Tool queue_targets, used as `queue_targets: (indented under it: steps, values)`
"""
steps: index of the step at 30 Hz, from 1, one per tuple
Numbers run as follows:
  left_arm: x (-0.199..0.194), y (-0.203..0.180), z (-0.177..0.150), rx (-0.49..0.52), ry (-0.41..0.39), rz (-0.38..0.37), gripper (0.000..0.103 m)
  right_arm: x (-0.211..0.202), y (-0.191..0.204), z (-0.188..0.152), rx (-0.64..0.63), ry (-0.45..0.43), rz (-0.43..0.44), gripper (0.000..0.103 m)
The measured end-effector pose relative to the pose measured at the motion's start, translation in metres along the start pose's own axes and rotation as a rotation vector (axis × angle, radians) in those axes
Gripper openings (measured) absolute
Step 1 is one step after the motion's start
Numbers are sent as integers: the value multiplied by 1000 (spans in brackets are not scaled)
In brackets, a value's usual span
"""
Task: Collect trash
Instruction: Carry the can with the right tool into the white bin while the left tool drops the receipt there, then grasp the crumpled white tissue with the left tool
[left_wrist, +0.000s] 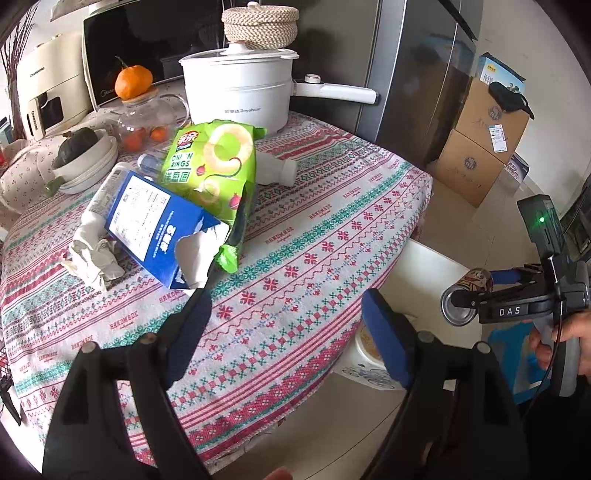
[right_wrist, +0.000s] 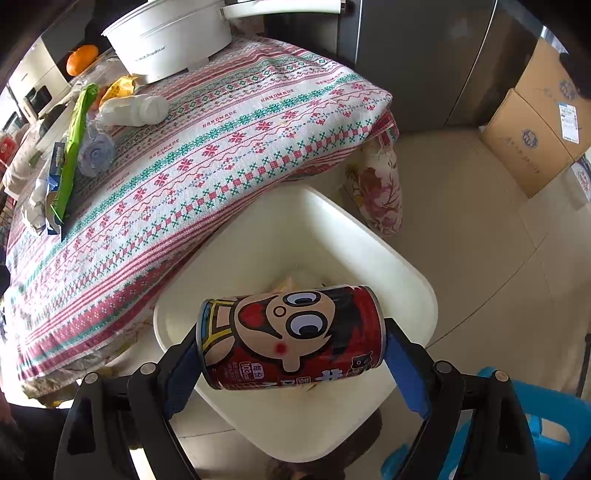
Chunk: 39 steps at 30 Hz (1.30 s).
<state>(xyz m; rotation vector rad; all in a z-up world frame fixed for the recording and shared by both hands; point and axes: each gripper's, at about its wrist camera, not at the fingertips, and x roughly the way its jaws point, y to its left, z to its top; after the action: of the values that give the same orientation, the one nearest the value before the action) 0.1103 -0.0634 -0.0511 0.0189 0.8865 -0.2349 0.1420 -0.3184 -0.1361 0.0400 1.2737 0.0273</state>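
Observation:
My right gripper (right_wrist: 291, 350) is shut on a red cartoon drink can (right_wrist: 291, 336), held sideways by its two ends above the white trash bin (right_wrist: 369, 236) on the floor; the can also shows in the left wrist view (left_wrist: 467, 295). My left gripper (left_wrist: 284, 328) is open and empty above the table's near edge. On the patterned tablecloth (left_wrist: 314, 236) lie a green onion-rings bag (left_wrist: 214, 162), a torn blue carton (left_wrist: 162, 229), crumpled tissue (left_wrist: 92, 258), a white bottle (left_wrist: 275, 170) and a clear plastic bottle (left_wrist: 99, 199).
A white electric pot (left_wrist: 240, 88), a glass teapot with an orange (left_wrist: 144, 110), bowls (left_wrist: 85, 162) and a microwave (left_wrist: 155, 40) stand at the table's back. A fridge (left_wrist: 417, 74), cardboard boxes (left_wrist: 476, 147) and a blue stool (right_wrist: 535, 424) stand around the bin.

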Motion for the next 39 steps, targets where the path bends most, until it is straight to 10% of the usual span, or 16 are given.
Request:
queue_targets:
  steps: [26, 39]
  values:
    - [-12, 107, 34, -128, -20, 168, 85, -92, 95, 45, -52, -275, 129, 97]
    - [57, 200, 34, -298, 85, 191, 85, -62, 165, 97, -71, -294, 282, 97]
